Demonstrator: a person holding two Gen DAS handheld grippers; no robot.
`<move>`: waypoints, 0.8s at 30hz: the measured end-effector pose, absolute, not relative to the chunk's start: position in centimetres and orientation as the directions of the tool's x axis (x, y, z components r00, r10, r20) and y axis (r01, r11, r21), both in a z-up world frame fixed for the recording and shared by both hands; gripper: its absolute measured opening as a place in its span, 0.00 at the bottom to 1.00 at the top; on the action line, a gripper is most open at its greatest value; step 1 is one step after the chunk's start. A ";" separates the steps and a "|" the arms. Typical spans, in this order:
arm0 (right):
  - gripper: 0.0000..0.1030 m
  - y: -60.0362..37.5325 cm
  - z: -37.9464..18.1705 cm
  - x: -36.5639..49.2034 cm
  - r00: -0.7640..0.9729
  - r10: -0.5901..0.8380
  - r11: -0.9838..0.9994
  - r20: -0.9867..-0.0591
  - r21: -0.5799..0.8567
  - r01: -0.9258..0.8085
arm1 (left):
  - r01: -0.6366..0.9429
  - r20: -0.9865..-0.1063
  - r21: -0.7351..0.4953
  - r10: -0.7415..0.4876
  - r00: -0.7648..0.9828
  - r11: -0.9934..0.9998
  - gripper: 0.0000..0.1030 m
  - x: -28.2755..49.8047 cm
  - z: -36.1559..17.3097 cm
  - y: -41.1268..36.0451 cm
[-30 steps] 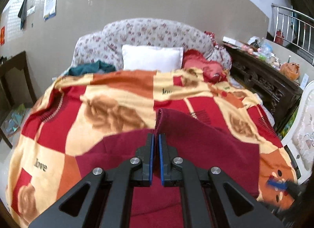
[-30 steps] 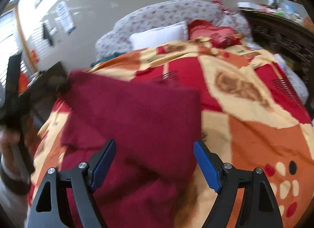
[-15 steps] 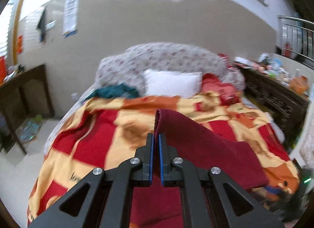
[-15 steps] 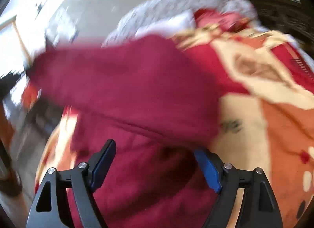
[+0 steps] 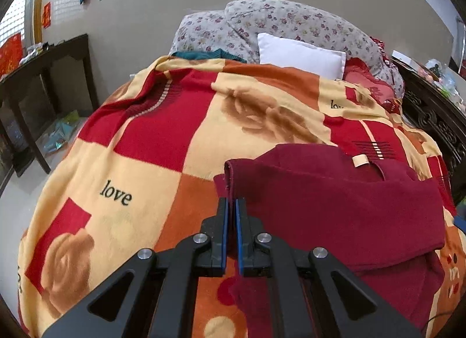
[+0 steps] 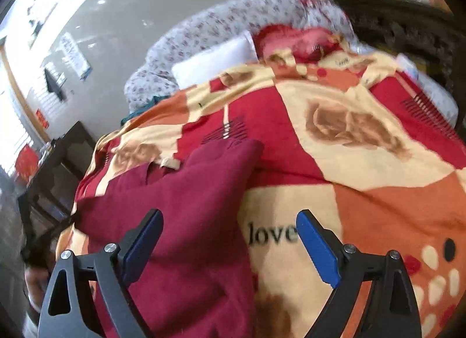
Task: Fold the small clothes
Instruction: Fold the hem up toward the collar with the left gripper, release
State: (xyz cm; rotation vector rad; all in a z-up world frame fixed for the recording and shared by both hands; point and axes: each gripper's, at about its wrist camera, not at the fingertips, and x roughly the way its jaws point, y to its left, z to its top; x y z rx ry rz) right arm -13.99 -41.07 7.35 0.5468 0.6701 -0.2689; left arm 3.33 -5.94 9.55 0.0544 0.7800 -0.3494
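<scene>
— Spread over the bed (image 5: 72, 180), what is seen?

— A checked blanket (image 5: 163, 122) in red, orange and cream, printed with roses and the word "love", is laid across it. A white pillow (image 5: 300, 54) is propped against a floral headboard (image 5: 291, 22), with a teal cloth (image 5: 204, 55) beside the pillow and a red cushion (image 5: 367, 81) on its other side. A dark wooden desk (image 5: 43, 58) is set against the wall to the left.

— Where is the garment found?

— A maroon garment (image 5: 335, 207) is laid on the blanket, toward the right in the left wrist view. One layer has been folded across the rest, and a small cream label (image 5: 359, 161) is exposed near the collar.

— How is the left gripper (image 5: 230, 210) held?

— Its blue pads are pressed together on a raised edge of the maroon garment, which is pinched between them.

— And the right gripper (image 6: 230, 239)?

— Its jaws are spread wide and have just been opening further. Nothing is gripped: the maroon garment (image 6: 174, 221) is seen under the left pad, the blanket (image 6: 364, 192) under the right. That view is slightly blurred.
</scene>
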 end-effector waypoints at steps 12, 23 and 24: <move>0.07 -42.5 6.7 -8.2 0.703 -0.095 0.865 -0.704 0.292 0.409 | 0.449 -0.639 -0.074 -0.388 0.664 0.890 0.05 0.4 12.7 -8.8; 0.17 -45.4 4.1 -7.7 0.609 -0.226 0.848 -0.760 0.155 0.508 | 0.379 -0.757 -0.070 -0.297 0.582 0.923 0.05 3.6 5.3 -8.6; 0.27 -45.7 4.8 -8.8 0.625 -0.237 0.829 -0.744 0.181 0.529 | 0.381 -0.755 -0.073 -0.301 0.582 0.922 0.05 3.5 5.2 -8.5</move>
